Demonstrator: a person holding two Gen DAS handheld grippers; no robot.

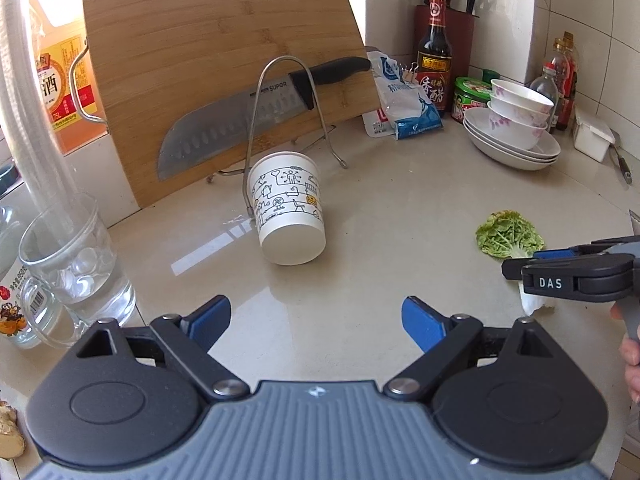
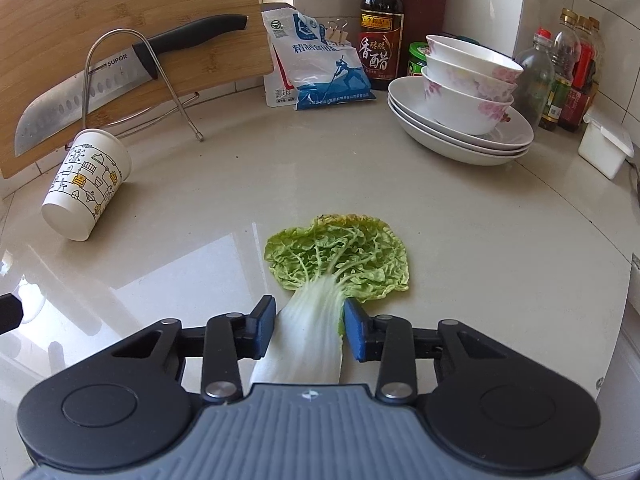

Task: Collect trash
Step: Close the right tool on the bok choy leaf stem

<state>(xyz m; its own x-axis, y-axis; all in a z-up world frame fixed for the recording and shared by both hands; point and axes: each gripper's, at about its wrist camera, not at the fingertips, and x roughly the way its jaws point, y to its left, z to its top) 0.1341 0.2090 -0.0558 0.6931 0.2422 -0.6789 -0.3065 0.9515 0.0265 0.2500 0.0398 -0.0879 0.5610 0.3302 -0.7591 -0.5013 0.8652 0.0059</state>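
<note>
A paper cup with line drawings lies on its side on the pale counter, ahead of my left gripper, which is open and empty. The cup also shows in the right wrist view at the left. A cabbage leaf lies flat on the counter. Its white stalk runs between the blue pads of my right gripper. The jaws stand on either side of the stalk, close to it, with a thin gap on the right side. In the left wrist view the leaf and right gripper sit at the right.
A bamboo cutting board and a knife rest on a wire rack behind the cup. A glass mug stands at the left. Stacked bowls and plates, a salt bag, bottles and a white box line the back.
</note>
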